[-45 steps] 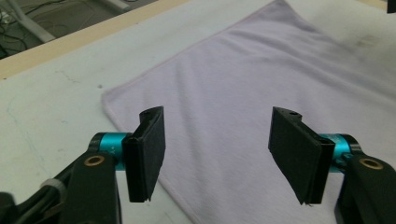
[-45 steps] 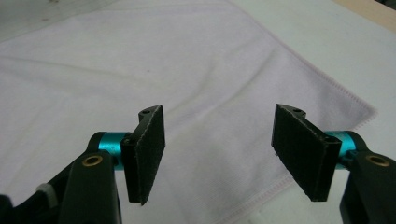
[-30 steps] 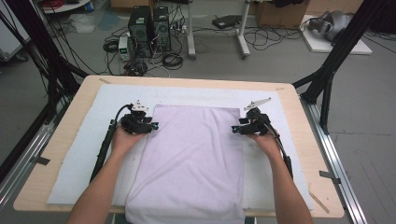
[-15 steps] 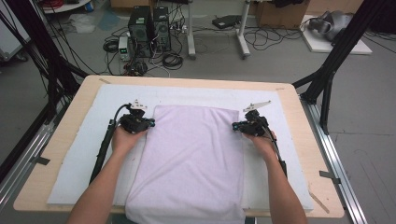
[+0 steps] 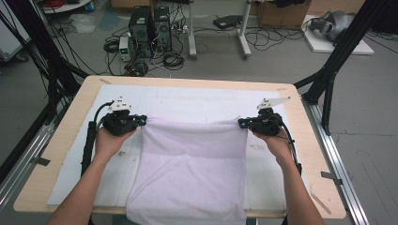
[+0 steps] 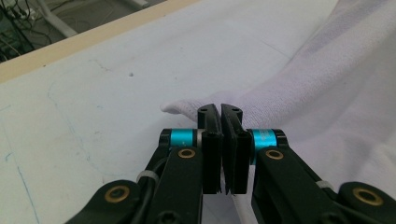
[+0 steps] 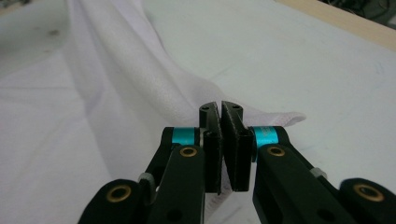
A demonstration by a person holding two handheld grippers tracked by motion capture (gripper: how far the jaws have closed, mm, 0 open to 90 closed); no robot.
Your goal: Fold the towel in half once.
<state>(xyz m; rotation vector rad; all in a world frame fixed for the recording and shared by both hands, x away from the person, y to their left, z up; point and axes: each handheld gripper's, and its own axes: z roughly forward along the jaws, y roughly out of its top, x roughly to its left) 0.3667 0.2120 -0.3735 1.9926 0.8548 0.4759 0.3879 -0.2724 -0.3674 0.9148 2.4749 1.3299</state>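
The left gripper (image 5: 141,120) is clamped tight on the far left corner of a white towel (image 5: 192,164), and the right gripper (image 5: 241,123) is clamped on the far right corner. In the left gripper view (image 6: 220,111) and the right gripper view (image 7: 220,108) alike, the black jaws meet with only a fold of cloth pinched between them – their closing has only just finished.

Beneath them lies a pale sheet (image 5: 187,101) spread over a light wooden counter (image 5: 70,126). Around the counter stand black frame struts, and on the grey floor beyond are computer towers (image 5: 150,23), tangled cables and the legs of a white stand.

Both forearms reach in from the near edge, hands (image 5: 110,140) wrapped around the gripper bodies, jaws pointing inward toward each other.

The towel's far edge is lifted off the sheet and stretched between the two grippers, sagging a little in the middle – the rest slopes down toward the person, and its near end hangs over the counter's near edge.
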